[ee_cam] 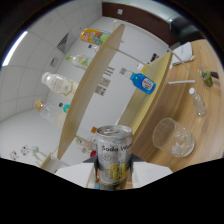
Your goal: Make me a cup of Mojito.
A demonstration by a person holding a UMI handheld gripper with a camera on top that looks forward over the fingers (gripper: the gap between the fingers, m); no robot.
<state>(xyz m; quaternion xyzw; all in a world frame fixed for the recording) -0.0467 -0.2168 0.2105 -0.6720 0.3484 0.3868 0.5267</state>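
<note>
While tilted, hand-held gripper (114, 176) round soda can (114, 152).

Soda can (114, 156) left of cup (172, 137)

Soda can in my claw (114, 181)
I'm gripping the silver soda can (114, 156), tilting beside the clear ice-filled cup (172, 137) on the tabletop (200, 140).

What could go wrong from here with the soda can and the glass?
1. The soda can sits tilted between the gripper jaws and its top looks already open, so soda may spill before it is over the glass.
2. The glass of ice stands off to one side on the wooden table; a poorly aimed pour would wet the table.
</note>
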